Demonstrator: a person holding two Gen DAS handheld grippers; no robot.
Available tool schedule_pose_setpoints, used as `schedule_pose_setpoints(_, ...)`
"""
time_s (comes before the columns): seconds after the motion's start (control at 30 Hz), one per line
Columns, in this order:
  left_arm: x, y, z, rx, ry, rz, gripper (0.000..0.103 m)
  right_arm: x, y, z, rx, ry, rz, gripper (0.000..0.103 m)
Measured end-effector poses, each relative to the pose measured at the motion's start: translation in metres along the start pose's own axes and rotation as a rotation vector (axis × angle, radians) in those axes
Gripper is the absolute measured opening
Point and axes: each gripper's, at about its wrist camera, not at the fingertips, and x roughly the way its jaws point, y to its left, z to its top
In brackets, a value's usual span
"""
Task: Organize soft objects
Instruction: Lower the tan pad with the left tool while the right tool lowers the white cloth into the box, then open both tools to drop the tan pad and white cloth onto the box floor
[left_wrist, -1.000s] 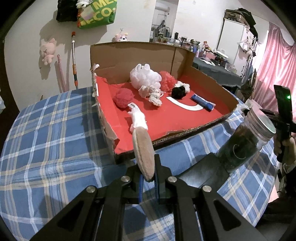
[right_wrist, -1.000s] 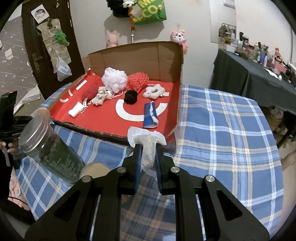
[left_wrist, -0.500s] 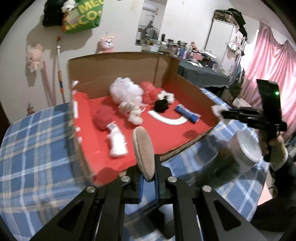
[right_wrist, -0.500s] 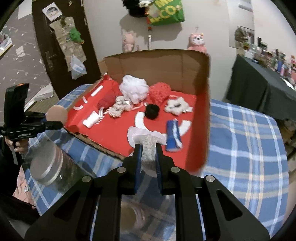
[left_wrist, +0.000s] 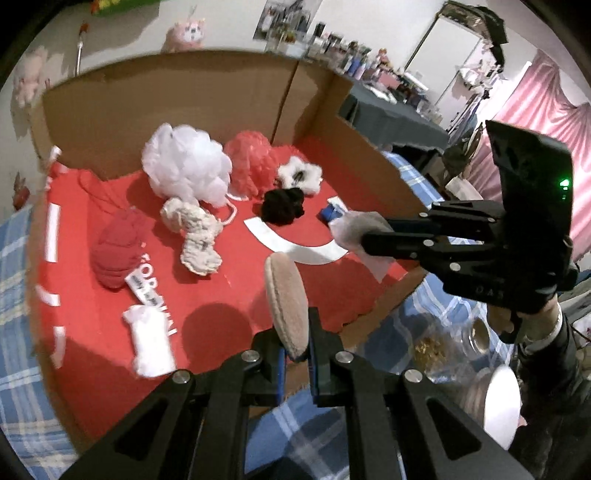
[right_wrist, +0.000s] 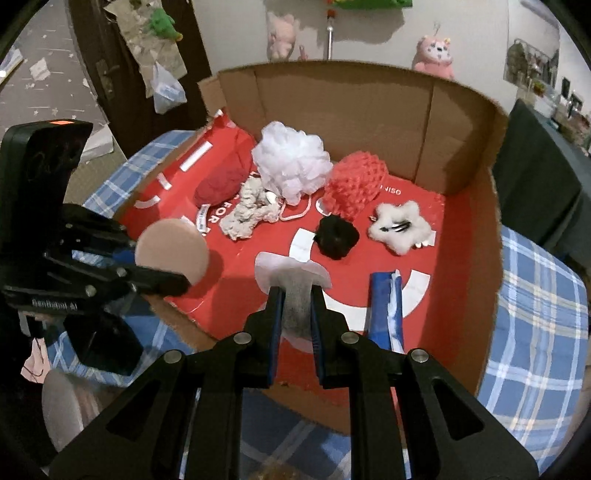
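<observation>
Left wrist view, jaws clamped on one tan puff (left_wrist: 286, 302), right jaws on one white pad (right_wrist: 291, 275).

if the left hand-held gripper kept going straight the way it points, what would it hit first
Probably the bare red floor of the cardboard box, just ahead of the tan round pad that the left hand-held gripper clamps. Depth is hard to judge.

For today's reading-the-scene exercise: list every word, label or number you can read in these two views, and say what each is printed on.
"FOR": white print on the red box lining, partly covered.
"NISO": white print on the lining by the red mesh puff, its start hidden.
Left gripper body lettering: too blurred.
White tag by the red cloth: too small.
</observation>
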Motion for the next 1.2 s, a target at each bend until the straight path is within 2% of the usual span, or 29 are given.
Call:
schedule_pose_setpoints(0.1, 0.015, 0.003, 0.009, -0.031, 0.051, 0.007, 0.010, 0.013, -0.005, 0.005, 0.015, 0.042, -0.005, 0.014)
schedule_pose_setpoints(0.3, 0.033, 0.003, 0.023, -0.044, 0.101, 0.032, 0.010, 0.033, -0.011, 0.012, 0.022, 0.118, -0.023, 0.014)
schedule_pose_setpoints(0.53, 0.046, 0.003, 0.030, -0.039, 0.136, 0.062, 0.010, 0.050, -0.015, 0.020, 0.013, 0.190, -0.043, 0.014)
schedule_pose_setpoints(0.87, 0.055, 0.006, 0.032, -0.036, 0.157, 0.092, 0.012, 0.060, -0.018, 0.023, 0.012, 0.228, -0.043, 0.015)
schedule_pose_setpoints(0.93, 0.056, 0.007, 0.033, -0.036, 0.157, 0.098, 0.015, 0.061, -0.017, 0.023, 0.012, 0.231, -0.039, 0.015)
schedule_pose_setpoints(1.1, 0.058, 0.007, 0.034, -0.038, 0.144, 0.106, 0.029, 0.066, -0.013, 0.022, 0.004, 0.241, -0.044, 0.015)
schedule_pose_setpoints(1.2, 0.056, 0.010, 0.033, -0.041, 0.142, 0.110, 0.029, 0.067, -0.011, 0.022, 0.011, 0.243, -0.041, 0.016)
